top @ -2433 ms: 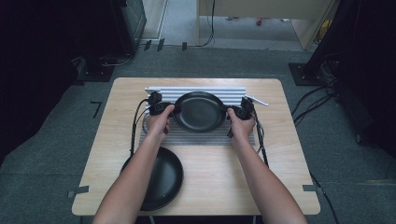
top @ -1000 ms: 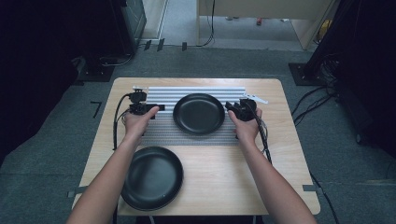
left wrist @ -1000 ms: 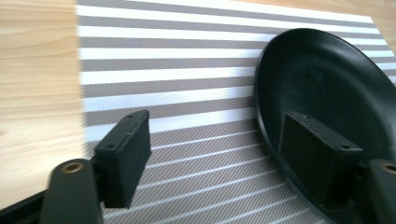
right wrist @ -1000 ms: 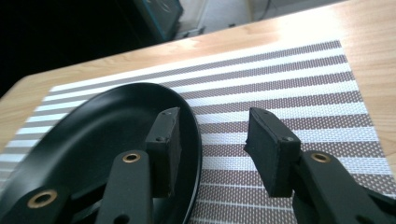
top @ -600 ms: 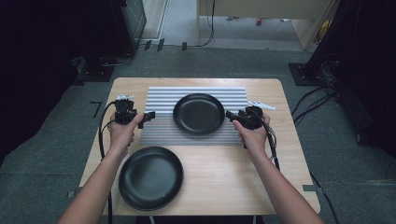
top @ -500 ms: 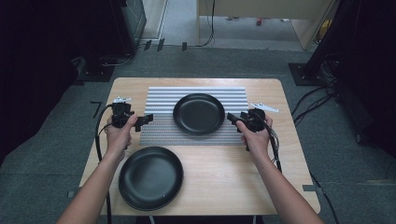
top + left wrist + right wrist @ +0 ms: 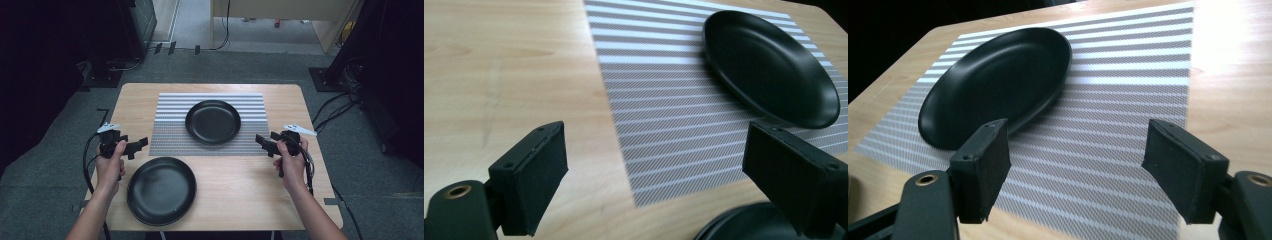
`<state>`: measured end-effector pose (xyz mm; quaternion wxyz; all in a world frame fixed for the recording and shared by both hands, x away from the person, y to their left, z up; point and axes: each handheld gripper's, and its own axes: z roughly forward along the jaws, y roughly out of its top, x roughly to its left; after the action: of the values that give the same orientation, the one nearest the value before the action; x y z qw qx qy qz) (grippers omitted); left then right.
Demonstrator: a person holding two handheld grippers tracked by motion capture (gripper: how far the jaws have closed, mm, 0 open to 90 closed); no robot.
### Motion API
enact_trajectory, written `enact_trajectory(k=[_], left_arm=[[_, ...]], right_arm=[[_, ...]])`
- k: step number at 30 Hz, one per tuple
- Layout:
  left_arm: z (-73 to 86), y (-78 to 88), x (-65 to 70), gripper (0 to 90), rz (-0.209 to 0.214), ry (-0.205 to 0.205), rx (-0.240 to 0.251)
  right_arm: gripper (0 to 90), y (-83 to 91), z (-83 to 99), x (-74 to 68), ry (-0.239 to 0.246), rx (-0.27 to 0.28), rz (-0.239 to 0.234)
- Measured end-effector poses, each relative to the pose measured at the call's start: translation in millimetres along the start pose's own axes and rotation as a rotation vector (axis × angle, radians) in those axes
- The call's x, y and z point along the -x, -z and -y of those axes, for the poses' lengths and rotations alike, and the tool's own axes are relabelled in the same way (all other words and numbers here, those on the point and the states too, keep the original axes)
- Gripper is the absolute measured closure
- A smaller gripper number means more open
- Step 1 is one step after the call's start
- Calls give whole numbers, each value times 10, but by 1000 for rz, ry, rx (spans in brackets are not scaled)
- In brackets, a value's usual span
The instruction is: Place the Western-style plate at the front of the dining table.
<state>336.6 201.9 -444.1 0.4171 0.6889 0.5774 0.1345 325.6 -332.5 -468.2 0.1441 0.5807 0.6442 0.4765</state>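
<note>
Your left gripper [image 7: 137,145] and right gripper [image 7: 263,141] have both just been opening, jaws wide with nothing between them. Between the two, well apart from each, the black plate [image 7: 213,121] rests on the striped mat [image 7: 170,127].

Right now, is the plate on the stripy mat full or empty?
Empty. The black plate lies flat on the striped mat with only its bare dark inside showing.

Prob. lab: cables [image 7: 350,95], dark equip. racks [image 7: 135,25]
</note>
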Motion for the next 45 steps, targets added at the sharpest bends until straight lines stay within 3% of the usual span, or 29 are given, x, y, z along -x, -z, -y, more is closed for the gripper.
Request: enact_trajectory(k=[3,6,15,26,35,42,45], left_arm=[[115,106,-100,106,-8,48,24],[203,188,-165,106,-22,68,39],[449,400,-304,106,-64,74,47],[815,616,-503,105,-100,114,37],[1062,756,-564,106,-144,90,18],[1200,732,-529,106,-182,43,-12],[1254,676,-521,106,-201,28,-30]], right_arm=[[251,130,77,59,16,-1,10],[245,232,154,121,25,-1,23],[233,547,422,278,31,1,70],[229,887,688,480,7,-17,121],[222,1117,885,621,-20,-36,160],[219,1251,1024,697,-20,-61,219],[217,1250,1113,689,7,-90,257]])
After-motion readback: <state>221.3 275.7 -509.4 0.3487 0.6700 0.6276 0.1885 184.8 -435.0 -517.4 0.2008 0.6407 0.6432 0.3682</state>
